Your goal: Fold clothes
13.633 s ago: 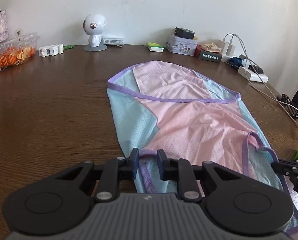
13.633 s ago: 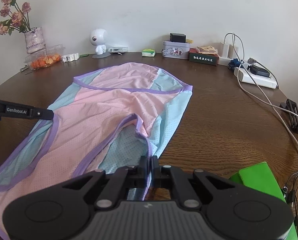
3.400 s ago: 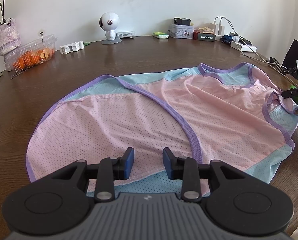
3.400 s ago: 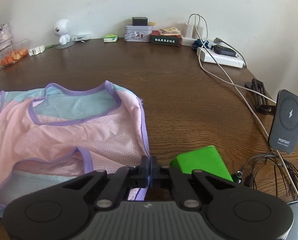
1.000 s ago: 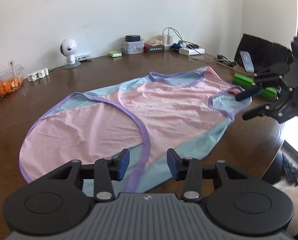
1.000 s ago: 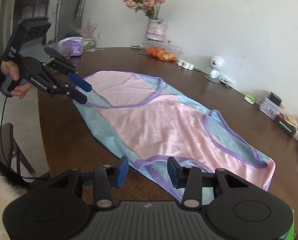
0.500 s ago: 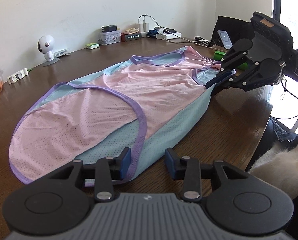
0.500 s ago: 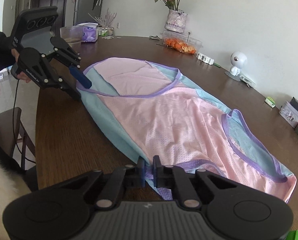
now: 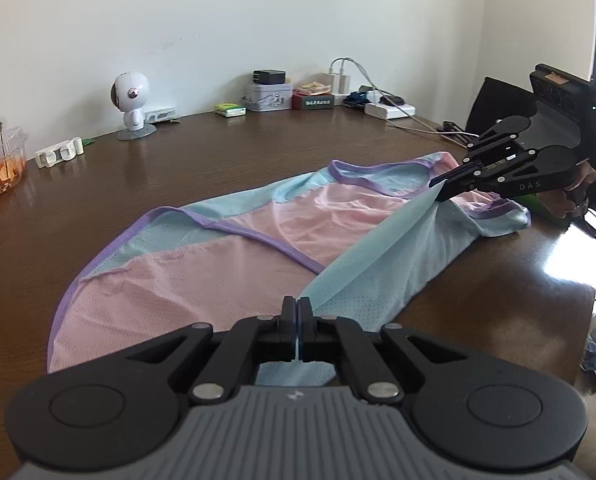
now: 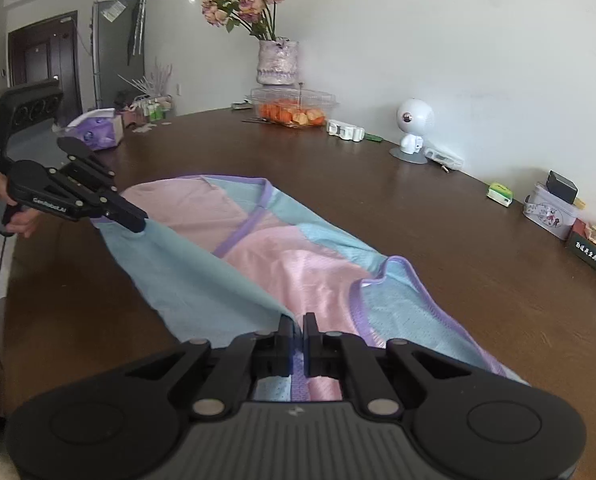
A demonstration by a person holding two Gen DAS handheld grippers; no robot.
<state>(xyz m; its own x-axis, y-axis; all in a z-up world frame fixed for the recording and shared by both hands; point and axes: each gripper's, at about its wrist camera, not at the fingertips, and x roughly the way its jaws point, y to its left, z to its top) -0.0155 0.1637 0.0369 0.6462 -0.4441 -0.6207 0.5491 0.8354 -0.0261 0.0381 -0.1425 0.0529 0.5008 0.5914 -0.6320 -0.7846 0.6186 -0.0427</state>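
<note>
Vest (image 9: 226, 280), pink w/ blue sides & purple trim, lies on the brown table (image 9: 178, 168) ahead of my left claw (image 9: 298, 312). Left wrist view: jaws just closed, pinching the blue side edge, lifted. Right claw (image 9: 437, 188) far right, clamped on the same edge. Right wrist view: my right claw (image 10: 298, 328) nips the hem at its tips; left claw (image 10: 138, 224) off to the left.

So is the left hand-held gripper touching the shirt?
Touching. In the left wrist view, the left hand-held gripper is shut on the blue edge of the shirt, with cloth pinched between its fingers.
</note>
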